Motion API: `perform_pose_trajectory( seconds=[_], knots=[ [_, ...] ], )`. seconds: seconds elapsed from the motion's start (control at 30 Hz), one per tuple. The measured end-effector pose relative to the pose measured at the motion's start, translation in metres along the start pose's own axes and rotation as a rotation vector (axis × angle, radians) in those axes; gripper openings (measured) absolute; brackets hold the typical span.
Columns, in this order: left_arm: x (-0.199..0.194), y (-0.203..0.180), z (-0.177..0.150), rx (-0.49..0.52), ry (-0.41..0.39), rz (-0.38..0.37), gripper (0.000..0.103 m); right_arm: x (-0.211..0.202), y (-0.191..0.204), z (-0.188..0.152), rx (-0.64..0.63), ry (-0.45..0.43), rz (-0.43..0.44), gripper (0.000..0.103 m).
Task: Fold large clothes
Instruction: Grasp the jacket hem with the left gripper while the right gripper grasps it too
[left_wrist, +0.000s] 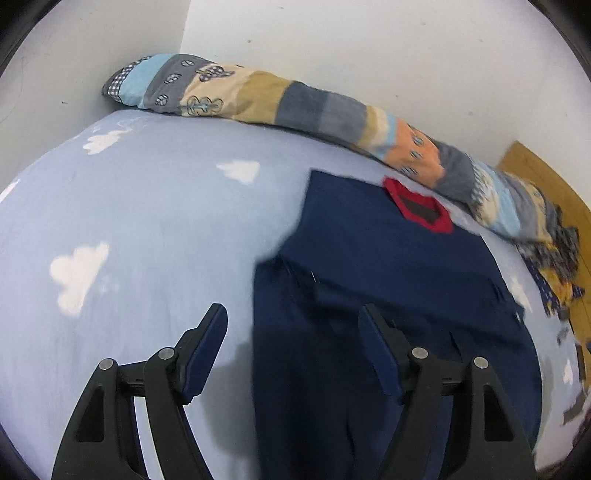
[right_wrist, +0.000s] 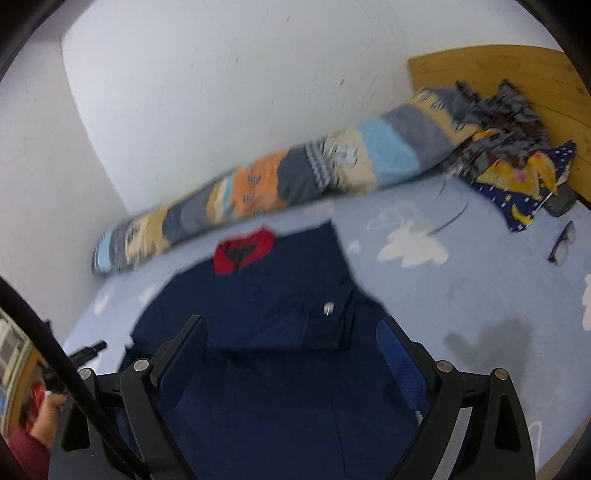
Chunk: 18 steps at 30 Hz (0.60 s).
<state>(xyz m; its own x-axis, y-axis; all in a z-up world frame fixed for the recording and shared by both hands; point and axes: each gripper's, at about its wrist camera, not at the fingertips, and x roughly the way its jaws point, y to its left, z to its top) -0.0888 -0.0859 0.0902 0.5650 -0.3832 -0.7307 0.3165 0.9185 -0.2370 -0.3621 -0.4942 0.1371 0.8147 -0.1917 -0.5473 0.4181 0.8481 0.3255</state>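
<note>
Both tongs, left (left_wrist: 293, 328) and right (right_wrist: 291, 341), hung spread apart and gripping nothing above the navy garment (left_wrist: 388, 266) on the cloud-print bed sheet (left_wrist: 155, 206).

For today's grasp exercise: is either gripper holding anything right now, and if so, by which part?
Nothing is held. The left gripper and right gripper both hang open above the navy garment, with no cloth between their fingers.
</note>
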Motion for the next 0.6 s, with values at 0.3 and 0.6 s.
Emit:
perform_pose_trajectory(
  seconds=[0.3,0.6],
  knots=[
    [-0.008,-0.006,-0.074,0.108,0.160,0.085,0.073,0.071,0.001,-0.070,-0.031,0.362,0.046,0.096],
    [-0.041,0.004,-0.109,0.045,0.113,0.276,0.073,0.063,-0.071,-0.099,0.109,0.393,-0.162,0.090]
  ],
)
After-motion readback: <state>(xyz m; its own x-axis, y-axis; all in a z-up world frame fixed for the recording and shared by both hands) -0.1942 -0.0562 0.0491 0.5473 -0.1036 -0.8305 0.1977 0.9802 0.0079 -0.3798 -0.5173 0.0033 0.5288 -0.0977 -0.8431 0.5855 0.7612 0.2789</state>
